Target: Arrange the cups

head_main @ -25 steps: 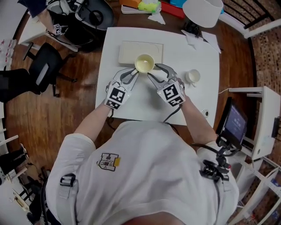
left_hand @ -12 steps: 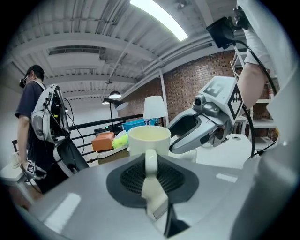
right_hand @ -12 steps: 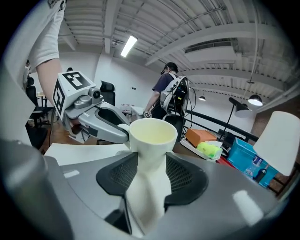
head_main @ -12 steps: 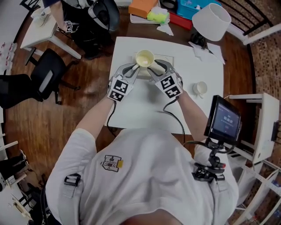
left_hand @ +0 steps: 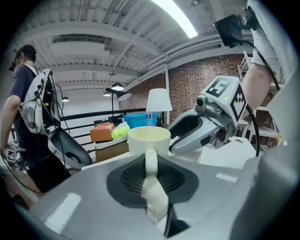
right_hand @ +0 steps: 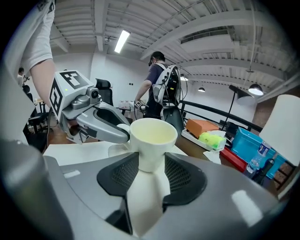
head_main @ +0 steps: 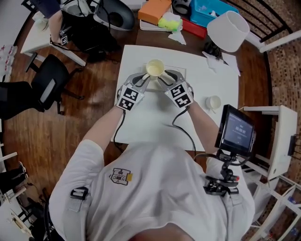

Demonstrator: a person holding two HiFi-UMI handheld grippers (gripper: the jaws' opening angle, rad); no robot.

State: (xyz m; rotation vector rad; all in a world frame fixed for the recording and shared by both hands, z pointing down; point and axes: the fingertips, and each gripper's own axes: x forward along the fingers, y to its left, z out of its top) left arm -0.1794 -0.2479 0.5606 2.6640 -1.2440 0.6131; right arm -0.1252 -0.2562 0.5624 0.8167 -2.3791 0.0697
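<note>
A cream cup [head_main: 154, 68] hangs over the cream tray [head_main: 181, 72] at the far side of the white table [head_main: 155, 117]. My left gripper [head_main: 147, 77] is shut on the cup's handle [left_hand: 151, 160], which stands upright between its pads. My right gripper [head_main: 162, 76] comes from the other side. Its jaws are closing on the cup's lower body [right_hand: 151, 164], and the pads lie against both sides with no gap showing. A second, smaller cream cup [head_main: 214, 101] stands alone at the table's right edge.
A white lamp shade [head_main: 227, 30] stands at the far right corner. An orange box [head_main: 154, 8], a yellow-green thing [head_main: 169, 21] and a blue bin [head_main: 209, 9] lie beyond the table. A screen on a mount [head_main: 236, 132] is at my right. A person [head_main: 51, 14] stands far left, near a chair [head_main: 47, 84].
Both grippers have carried the cup away from me, farther across the tray. The right gripper's jaws have drawn closer round the cup's body.
</note>
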